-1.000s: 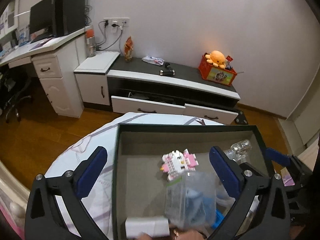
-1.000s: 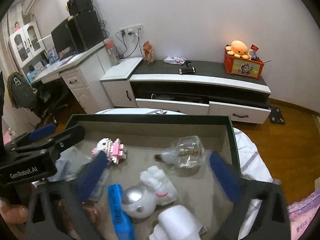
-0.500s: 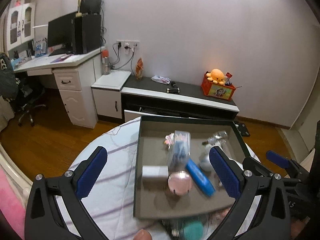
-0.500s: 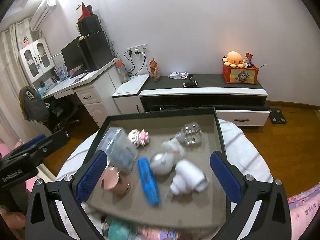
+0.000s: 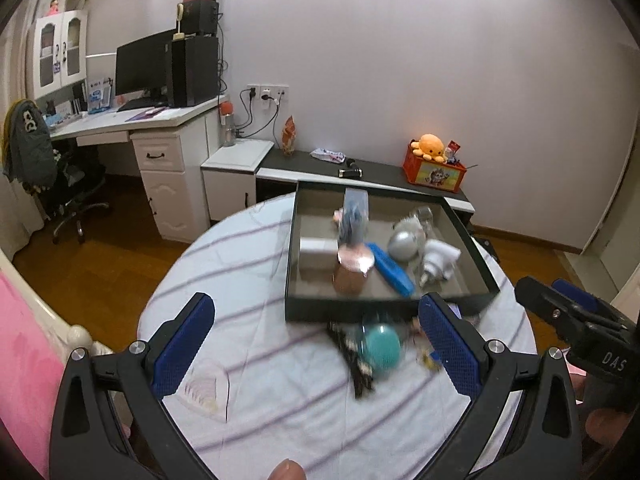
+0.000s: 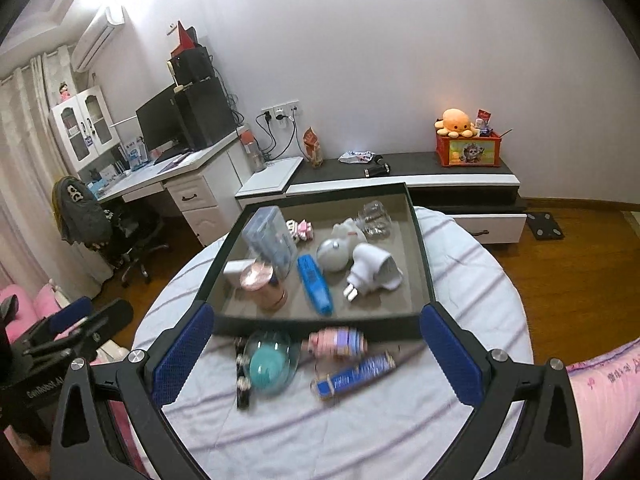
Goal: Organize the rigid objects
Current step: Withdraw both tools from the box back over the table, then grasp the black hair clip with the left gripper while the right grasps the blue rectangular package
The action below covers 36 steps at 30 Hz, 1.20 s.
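A dark shallow tray (image 6: pixel 320 326) rests on the round table. Inside it lie a clear plastic box (image 6: pixel 268 236), a pink block toy (image 6: pixel 301 229), a blue case (image 6: pixel 316 290), a silver ball figure (image 6: pixel 334 252), a white plug adapter (image 6: pixel 372 272) and a copper tin (image 6: pixel 262 284). In front of the tray lie a teal ball in a clear bowl (image 6: pixel 266 364), a pink roll (image 6: pixel 338 342) and a blue tube (image 6: pixel 354 372). My right gripper (image 6: pixel 317 312) hangs open above these loose items. My left gripper (image 5: pixel 315 300) is open and holds nothing, short of the tray (image 5: pixel 384 308).
The table (image 5: pixel 240 264) wears a white striped cloth, with a flat pale packet (image 5: pixel 206 390) at its near left. Behind stand a low TV cabinet (image 5: pixel 360 184), a white desk (image 5: pixel 160 148) and an office chair (image 5: pixel 68 196). Pink bedding (image 6: pixel 600 392) flanks the table.
Both grippers have drawn back and risen away from the tray. The whole tray and the loose items in front of it have come into view.
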Each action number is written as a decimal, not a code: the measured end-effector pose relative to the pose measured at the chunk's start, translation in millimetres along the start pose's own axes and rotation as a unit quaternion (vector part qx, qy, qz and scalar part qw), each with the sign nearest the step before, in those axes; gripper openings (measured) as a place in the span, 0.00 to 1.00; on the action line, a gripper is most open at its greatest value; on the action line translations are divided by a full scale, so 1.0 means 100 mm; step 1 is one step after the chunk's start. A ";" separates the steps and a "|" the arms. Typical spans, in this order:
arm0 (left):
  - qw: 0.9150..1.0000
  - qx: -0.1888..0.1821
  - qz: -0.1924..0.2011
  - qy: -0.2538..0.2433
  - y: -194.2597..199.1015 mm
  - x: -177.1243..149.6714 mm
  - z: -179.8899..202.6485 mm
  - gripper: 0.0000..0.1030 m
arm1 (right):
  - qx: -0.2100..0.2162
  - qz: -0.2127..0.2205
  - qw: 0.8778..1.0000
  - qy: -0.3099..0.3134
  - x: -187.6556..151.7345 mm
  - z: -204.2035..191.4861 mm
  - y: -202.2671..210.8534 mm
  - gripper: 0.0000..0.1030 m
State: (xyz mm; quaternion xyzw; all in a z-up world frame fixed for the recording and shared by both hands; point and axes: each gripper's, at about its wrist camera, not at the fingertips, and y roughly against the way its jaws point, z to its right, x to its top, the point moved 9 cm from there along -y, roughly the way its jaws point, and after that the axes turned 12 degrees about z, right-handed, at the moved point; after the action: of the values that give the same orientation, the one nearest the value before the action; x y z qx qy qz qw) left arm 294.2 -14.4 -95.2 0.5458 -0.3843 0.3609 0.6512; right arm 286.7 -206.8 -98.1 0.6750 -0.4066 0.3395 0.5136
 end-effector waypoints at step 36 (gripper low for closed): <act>0.997 0.005 -0.076 0.003 0.10 -0.98 0.11 1.00 | -0.037 -0.069 0.997 0.010 -1.04 0.17 0.37 1.00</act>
State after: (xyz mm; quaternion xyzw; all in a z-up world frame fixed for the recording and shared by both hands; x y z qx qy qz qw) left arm 240.2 -28.4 -177.4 0.5756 -0.3383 0.3142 0.6749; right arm 208.6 -208.1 -177.5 0.6788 -0.3656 0.2950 0.5645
